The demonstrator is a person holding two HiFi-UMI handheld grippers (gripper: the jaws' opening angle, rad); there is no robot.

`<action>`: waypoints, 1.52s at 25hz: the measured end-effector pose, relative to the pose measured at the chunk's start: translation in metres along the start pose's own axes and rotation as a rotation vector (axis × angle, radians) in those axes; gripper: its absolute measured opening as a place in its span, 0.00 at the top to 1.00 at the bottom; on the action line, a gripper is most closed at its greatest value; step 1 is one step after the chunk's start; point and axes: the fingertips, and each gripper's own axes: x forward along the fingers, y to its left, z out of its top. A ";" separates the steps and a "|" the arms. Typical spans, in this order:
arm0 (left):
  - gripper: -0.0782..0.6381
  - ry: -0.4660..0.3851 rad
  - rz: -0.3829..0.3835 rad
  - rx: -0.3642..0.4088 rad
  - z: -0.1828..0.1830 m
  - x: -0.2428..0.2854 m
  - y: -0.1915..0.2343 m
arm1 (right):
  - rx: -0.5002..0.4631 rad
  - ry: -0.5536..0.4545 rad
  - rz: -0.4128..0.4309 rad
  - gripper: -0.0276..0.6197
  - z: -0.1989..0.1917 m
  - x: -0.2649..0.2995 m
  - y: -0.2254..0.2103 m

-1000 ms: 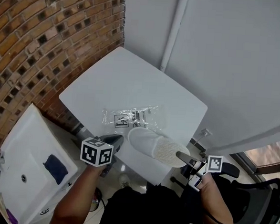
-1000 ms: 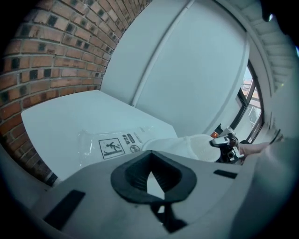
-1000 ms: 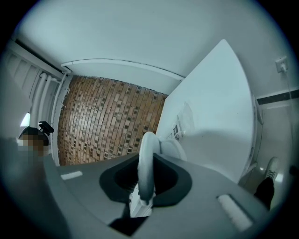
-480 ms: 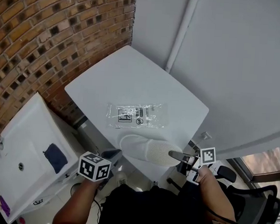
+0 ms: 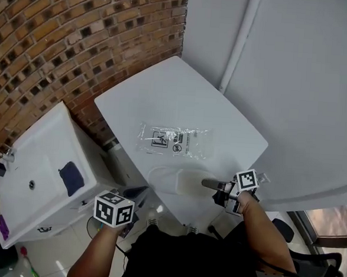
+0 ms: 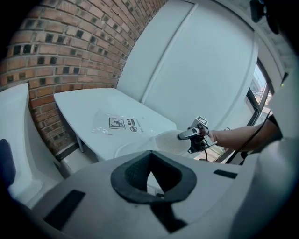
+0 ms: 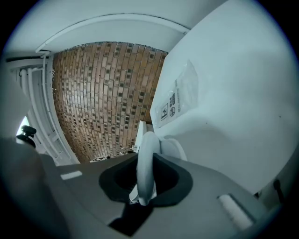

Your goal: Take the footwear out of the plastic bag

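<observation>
A white slipper (image 5: pixel 179 181) rests at the near edge of the white table (image 5: pixel 182 100). My right gripper (image 5: pixel 207 183) is shut on its rim from the right, and the thin white edge (image 7: pixel 147 158) stands between the jaws. The clear plastic bag (image 5: pixel 173 141), printed with warning signs, lies flat and empty just beyond the slipper; it also shows in the left gripper view (image 6: pixel 119 125) and the right gripper view (image 7: pixel 180 98). My left gripper (image 5: pixel 135 194) hangs below the table's near-left edge, apart from both, jaws open on nothing.
A white cabinet (image 5: pixel 34 178) with a dark blue item (image 5: pixel 71 178) on top stands to the left, below the table. A brick wall (image 5: pixel 80 34) runs along the left, and a white wall with a pipe (image 5: pixel 242 39) closes the far side.
My right gripper has brought the slipper lower and further over the table's near edge. My left gripper has drawn back from the slipper, down and away from the table.
</observation>
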 end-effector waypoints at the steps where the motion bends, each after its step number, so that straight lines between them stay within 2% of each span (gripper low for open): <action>1: 0.88 -0.002 0.010 -0.004 -0.001 0.000 -0.003 | 0.003 0.003 -0.012 0.87 0.002 -0.001 -0.004; 4: 0.88 -0.015 0.039 -0.025 -0.003 -0.001 -0.008 | -0.013 -0.005 -0.039 0.86 0.010 -0.001 -0.009; 7: 0.88 -0.027 0.062 -0.046 -0.007 0.001 -0.012 | -0.054 -0.014 -0.072 0.79 0.018 0.001 -0.013; 10: 0.88 -0.026 0.070 -0.060 -0.011 0.006 -0.018 | -0.099 -0.021 -0.177 0.69 0.020 -0.003 -0.023; 14: 0.88 -0.029 0.077 -0.053 -0.005 0.013 -0.022 | -0.198 -0.052 -0.347 0.68 0.033 -0.010 -0.039; 17: 0.88 -0.024 0.076 -0.044 -0.004 0.018 -0.026 | -0.286 -0.011 -0.445 0.65 0.031 -0.012 -0.049; 19: 0.88 -0.015 0.069 -0.033 -0.003 0.021 -0.031 | -0.358 0.045 -0.479 0.59 0.025 -0.006 -0.047; 23: 0.88 0.008 0.045 -0.009 -0.004 0.029 -0.046 | -0.581 0.163 -0.578 0.49 0.015 0.005 -0.045; 26: 0.88 0.017 0.037 -0.003 -0.006 0.034 -0.052 | -0.707 0.194 -0.673 0.46 0.017 0.001 -0.051; 28: 0.88 0.018 0.036 -0.002 -0.007 0.034 -0.055 | -0.761 0.211 -0.719 0.38 0.016 -0.005 -0.057; 32: 0.88 0.010 0.045 -0.011 -0.005 0.034 -0.055 | -0.708 0.145 -0.678 0.32 0.020 -0.017 -0.055; 36: 0.88 0.004 0.058 -0.019 -0.005 0.035 -0.060 | -0.673 0.048 -0.623 0.32 0.029 -0.032 -0.040; 38: 0.88 -0.007 0.068 -0.020 -0.004 0.036 -0.066 | -0.657 -0.015 -0.571 0.36 0.032 -0.039 -0.025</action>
